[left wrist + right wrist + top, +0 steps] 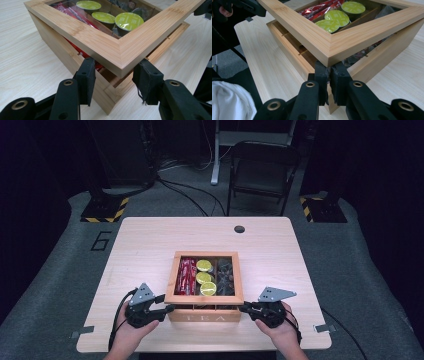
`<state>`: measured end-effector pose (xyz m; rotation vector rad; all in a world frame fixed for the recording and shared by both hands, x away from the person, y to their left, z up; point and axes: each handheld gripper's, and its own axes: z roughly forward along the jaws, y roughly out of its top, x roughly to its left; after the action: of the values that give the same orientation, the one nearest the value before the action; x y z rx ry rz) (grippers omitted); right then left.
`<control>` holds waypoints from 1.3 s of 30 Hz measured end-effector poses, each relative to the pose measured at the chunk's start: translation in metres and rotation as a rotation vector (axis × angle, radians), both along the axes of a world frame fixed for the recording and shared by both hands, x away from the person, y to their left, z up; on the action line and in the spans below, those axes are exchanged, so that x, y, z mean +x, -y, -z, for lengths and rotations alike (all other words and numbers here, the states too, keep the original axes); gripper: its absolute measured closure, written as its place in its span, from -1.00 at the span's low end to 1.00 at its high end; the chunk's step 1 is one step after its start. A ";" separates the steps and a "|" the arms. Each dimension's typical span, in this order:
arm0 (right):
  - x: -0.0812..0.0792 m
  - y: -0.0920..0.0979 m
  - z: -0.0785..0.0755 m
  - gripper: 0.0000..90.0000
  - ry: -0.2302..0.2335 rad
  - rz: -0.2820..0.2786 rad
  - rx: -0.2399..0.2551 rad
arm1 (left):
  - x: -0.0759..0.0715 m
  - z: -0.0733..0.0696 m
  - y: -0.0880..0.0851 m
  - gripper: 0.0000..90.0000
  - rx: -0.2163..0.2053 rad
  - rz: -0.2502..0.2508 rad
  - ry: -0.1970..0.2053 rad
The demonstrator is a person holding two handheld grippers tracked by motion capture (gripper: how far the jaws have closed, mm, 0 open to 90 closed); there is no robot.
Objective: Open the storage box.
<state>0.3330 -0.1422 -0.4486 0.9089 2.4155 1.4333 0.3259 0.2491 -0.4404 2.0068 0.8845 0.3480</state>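
Centre of the frame, wooden tea box (204, 312) lid (205, 297) raised, left gripper (113, 82) fingers open around its corner, right gripper (329, 83) fingers closed beneath.

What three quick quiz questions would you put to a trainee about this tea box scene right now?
1. True or false: the windowed lid lies fully closed on the wooden box.
2. The jaws of the left hand-held gripper are: A) shut tight under the box; B) open, one on each side of the lid's corner; C) clamped on a red packet.
3. How many green-topped capsules show through the lid?

Key: 1. False, its near edge is lifted off the box, leaving a gap. 2. B. 3. Three.
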 end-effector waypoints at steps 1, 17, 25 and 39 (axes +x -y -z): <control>-0.001 0.001 -0.001 0.85 -0.004 0.005 0.008 | 0.000 0.000 0.000 0.17 0.000 0.000 0.000; 0.001 0.002 -0.024 0.47 0.060 0.083 0.013 | 0.004 -0.026 0.001 0.10 0.009 -0.048 0.047; 0.008 -0.001 -0.047 0.39 0.129 0.083 -0.021 | 0.014 -0.046 -0.002 0.10 -0.016 -0.038 0.075; 0.026 -0.006 -0.065 0.25 0.205 0.105 -0.005 | 0.026 -0.065 -0.002 0.10 -0.046 -0.051 0.127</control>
<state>0.3595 -0.1363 -0.3836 0.8297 2.1894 1.4081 0.3520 0.2512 -0.3759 1.9007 0.8577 0.4745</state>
